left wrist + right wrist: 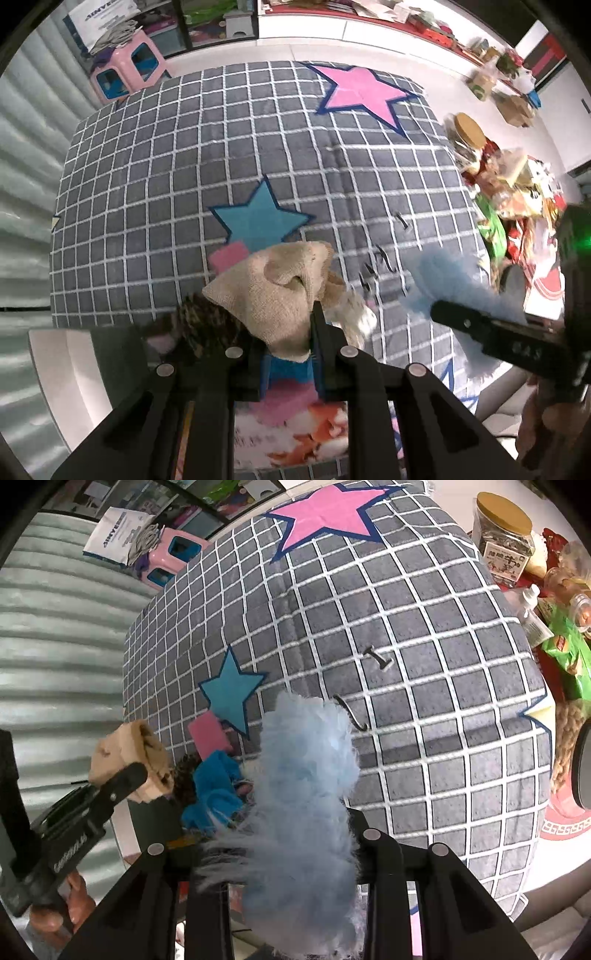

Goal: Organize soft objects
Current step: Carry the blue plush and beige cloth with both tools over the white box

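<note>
Soft objects hang from both grippers above a grey checked blanket (pixel 166 177) printed with a pink star (pixel 360 92) and a blue star (pixel 255 219). From the left wrist view, the left gripper (pixel 291 332) pinches a beige knitted sock (pixel 273 295) between its 2 fingers, the sock bunched above the jaws; a dark speckled soft item (pixel 207 325) sits just beside it at the left, and the right gripper (pixel 443 314) enters from the right with pale blue fluff on it. From the right wrist view, the right gripper (pixel 295 834) is closed on a fluffy light blue sock (pixel 306 775) that hides its fingertips. Behind it lie a bright blue cloth (pixel 214 786) and a pink block (pixel 208 734), near the blue star. The left gripper holds the beige sock at the left edge.
</note>
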The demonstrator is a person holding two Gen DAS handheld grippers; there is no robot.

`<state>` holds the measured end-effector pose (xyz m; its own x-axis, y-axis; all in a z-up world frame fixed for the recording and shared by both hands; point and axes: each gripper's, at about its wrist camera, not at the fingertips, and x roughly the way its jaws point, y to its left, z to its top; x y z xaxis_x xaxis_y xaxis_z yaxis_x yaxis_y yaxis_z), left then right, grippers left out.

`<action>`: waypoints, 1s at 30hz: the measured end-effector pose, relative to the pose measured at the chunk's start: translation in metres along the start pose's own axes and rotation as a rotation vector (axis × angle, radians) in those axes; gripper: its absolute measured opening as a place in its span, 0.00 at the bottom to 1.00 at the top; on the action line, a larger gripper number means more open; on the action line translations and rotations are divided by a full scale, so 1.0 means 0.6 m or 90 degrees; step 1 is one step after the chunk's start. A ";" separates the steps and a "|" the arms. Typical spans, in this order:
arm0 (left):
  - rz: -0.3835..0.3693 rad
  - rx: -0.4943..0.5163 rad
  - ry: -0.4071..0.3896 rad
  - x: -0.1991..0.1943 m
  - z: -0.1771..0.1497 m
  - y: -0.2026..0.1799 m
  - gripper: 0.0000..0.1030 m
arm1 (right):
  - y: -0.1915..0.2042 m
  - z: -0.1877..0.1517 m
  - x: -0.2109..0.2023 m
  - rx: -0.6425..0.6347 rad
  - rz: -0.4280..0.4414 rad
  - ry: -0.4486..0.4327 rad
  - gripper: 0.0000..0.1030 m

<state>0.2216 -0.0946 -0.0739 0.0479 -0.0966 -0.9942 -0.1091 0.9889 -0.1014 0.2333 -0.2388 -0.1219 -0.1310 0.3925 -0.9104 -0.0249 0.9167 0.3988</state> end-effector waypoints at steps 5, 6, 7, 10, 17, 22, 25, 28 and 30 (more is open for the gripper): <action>-0.004 0.003 0.012 -0.009 -0.048 -0.012 0.19 | -0.009 -0.030 0.008 -0.010 0.000 0.024 0.32; -0.004 0.009 0.011 -0.012 -0.061 -0.014 0.19 | -0.012 -0.038 0.010 -0.010 0.000 0.029 0.32; -0.004 0.015 0.012 -0.013 -0.073 -0.017 0.19 | -0.013 -0.045 0.011 -0.010 -0.001 0.032 0.32; 0.006 -0.004 -0.005 -0.015 -0.102 -0.026 0.19 | -0.018 -0.071 0.009 -0.004 -0.007 0.037 0.32; -0.011 0.063 0.004 -0.016 -0.179 -0.037 0.19 | -0.010 -0.140 0.017 0.023 -0.018 0.035 0.32; -0.021 0.097 0.006 -0.024 -0.232 -0.032 0.19 | 0.015 -0.199 0.025 0.032 -0.029 0.033 0.32; -0.028 0.115 0.006 -0.035 -0.269 -0.024 0.19 | 0.032 -0.233 0.031 0.032 -0.033 0.035 0.32; -0.037 0.130 0.002 -0.046 -0.304 -0.016 0.19 | 0.053 -0.263 0.040 0.028 -0.038 0.038 0.32; -0.040 0.139 0.002 -0.051 -0.323 -0.010 0.19 | 0.063 -0.283 0.042 0.026 -0.039 0.040 0.32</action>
<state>0.0281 -0.1197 -0.0499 0.0447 -0.1582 -0.9864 0.1111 0.9820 -0.1524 0.0606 -0.2069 -0.1110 -0.1920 0.3310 -0.9239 0.0053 0.9417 0.3363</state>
